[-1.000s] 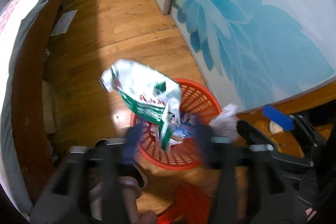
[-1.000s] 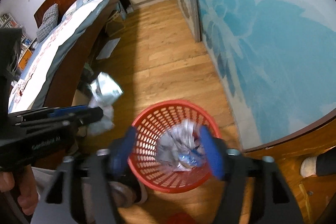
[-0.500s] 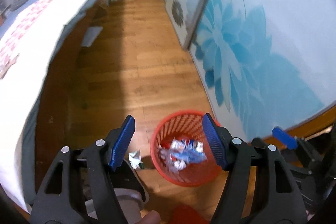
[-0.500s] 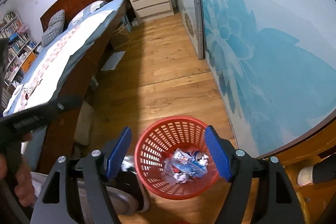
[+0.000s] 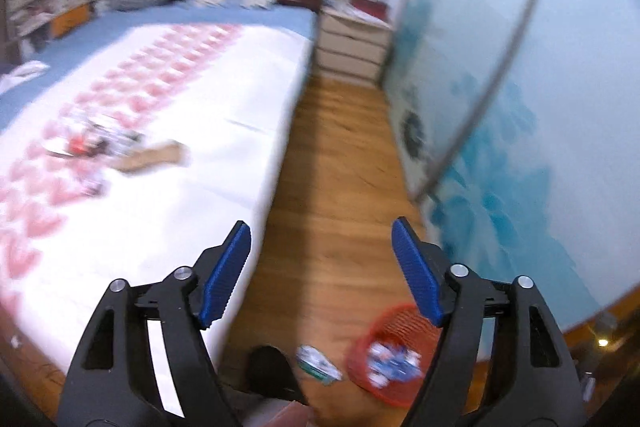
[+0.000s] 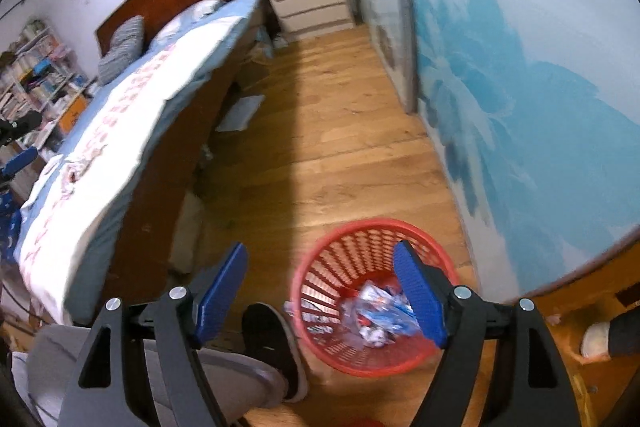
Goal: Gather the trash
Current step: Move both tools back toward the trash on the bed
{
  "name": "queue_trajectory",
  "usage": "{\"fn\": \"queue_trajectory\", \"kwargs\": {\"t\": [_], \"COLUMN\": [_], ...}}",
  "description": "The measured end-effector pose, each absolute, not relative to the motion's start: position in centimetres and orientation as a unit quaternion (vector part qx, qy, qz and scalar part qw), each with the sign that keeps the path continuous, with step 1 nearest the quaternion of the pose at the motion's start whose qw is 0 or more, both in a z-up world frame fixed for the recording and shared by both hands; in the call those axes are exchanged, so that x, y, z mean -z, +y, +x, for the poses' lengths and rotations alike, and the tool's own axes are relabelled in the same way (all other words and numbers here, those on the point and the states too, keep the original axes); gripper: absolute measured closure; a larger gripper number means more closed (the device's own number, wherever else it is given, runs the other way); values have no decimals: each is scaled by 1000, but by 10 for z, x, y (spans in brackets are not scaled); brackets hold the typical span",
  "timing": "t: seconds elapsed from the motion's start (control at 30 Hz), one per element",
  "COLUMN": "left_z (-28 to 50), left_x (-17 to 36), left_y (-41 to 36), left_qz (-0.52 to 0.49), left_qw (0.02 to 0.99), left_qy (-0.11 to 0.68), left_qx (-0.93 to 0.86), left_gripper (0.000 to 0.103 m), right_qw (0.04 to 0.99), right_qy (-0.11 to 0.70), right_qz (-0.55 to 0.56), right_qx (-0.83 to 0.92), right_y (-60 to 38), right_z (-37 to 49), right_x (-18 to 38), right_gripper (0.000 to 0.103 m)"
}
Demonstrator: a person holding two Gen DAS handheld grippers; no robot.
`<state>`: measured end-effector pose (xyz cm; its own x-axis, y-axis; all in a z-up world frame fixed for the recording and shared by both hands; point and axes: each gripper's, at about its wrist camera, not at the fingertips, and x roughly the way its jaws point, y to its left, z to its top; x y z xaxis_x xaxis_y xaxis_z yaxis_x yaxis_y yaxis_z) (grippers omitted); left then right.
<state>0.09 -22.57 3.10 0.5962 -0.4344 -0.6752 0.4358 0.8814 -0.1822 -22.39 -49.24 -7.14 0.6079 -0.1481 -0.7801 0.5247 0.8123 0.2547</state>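
A red mesh basket [image 6: 340,267] stands on the wood floor by the blue flower wall, with crumpled wrappers [image 6: 376,311] inside; it also shows in the left wrist view [image 5: 360,359]. A white-and-green wrapper [image 5: 318,370] lies on the floor just left of the basket. More litter [image 5: 100,147], including a brown cardboard piece [image 5: 154,157], lies on the bed. My left gripper [image 5: 322,267] is open and empty, raised and pointing over the bed's edge. My right gripper [image 6: 320,285] is open and empty above the basket.
The bed [image 6: 120,131] with a white and pink cover runs along the left. A white drawer chest [image 6: 308,3] stands at the far end. The person's black shoe [image 6: 272,343] is beside the basket. A white paper [image 6: 240,113] lies on the floor by the bed.
The white-and-green bag left my left gripper and lies on the floor beside the basket. My left gripper has swung up toward the bed. The right gripper has drifted slightly left.
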Motion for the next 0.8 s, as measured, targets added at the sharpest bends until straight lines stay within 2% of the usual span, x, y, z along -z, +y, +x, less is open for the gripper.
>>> {"fn": "queue_trajectory", "kwargs": {"t": [0.23,0.5,0.73,0.8], "left_z": [46,114,134,139], "left_x": [-32,6,23,26], "left_y": [-106,31,64,68], "left_qz": [-5,-128,-156,-163], "left_qw": [926,901,889,886], "left_qy": [356,414,431,435], "left_qx": [126,11,-8,-6], "left_gripper": [27,27,27,27], "right_qw": [901,924,909,903], "right_qy": [378,365,399,414], "right_qz": [186,110,106,114], "right_qx": [100,-36,-50,-35], "right_y": [-425,-289,-210,-202], "right_z": [-132,35,183,217], "right_x": [29,-8,11,27], "right_gripper": [28,27,25,20]}}
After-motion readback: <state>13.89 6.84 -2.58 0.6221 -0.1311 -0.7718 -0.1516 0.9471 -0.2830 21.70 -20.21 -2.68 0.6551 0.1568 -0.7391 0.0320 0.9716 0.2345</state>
